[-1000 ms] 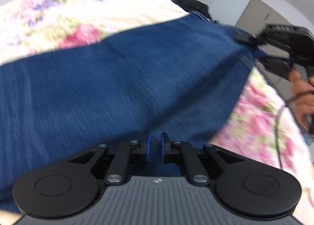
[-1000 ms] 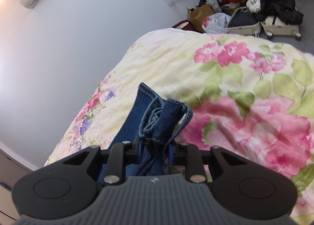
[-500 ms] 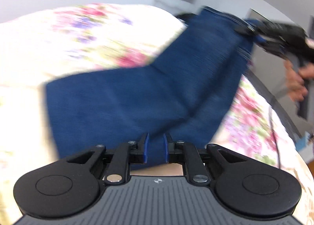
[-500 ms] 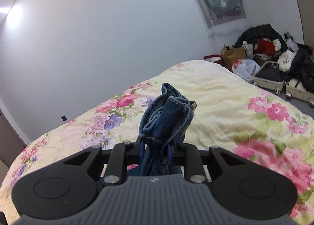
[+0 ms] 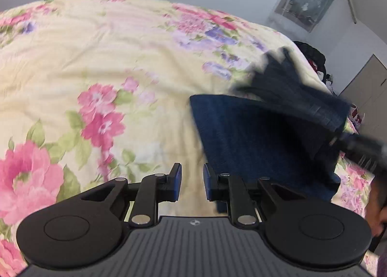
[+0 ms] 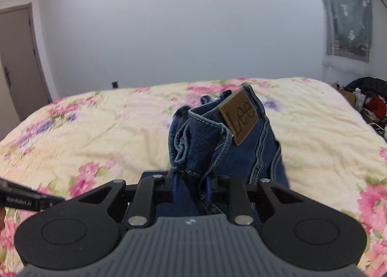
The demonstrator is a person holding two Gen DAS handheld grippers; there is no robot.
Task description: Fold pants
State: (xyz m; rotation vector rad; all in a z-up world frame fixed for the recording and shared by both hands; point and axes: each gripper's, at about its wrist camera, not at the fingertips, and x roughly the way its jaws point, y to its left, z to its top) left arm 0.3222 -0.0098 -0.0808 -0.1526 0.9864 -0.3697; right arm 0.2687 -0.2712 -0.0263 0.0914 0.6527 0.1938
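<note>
The blue jeans [image 5: 261, 141] lie folded on the floral bedspread [image 5: 101, 64], to the right of my left gripper. My left gripper [image 5: 192, 181] is slightly open and empty, above the bedspread beside the jeans' left edge. My right gripper [image 6: 191, 187] is shut on the bunched waistband of the jeans [image 6: 217, 141], whose brown leather label [image 6: 239, 116] faces the camera. In the left wrist view the right gripper [image 5: 362, 149] shows blurred at the right, holding the waistband above the lower layer.
The bed [image 6: 96, 127] fills both views. A pile of clothes and bags [image 6: 367, 100] sits on the floor at the right. A door [image 6: 17, 64] stands at the left, a grey cloth [image 6: 348, 13] hangs on the wall.
My right gripper has swung the waistband over toward the far end of the jeans. My left gripper has pulled back off the denim to the left and opened a little.
</note>
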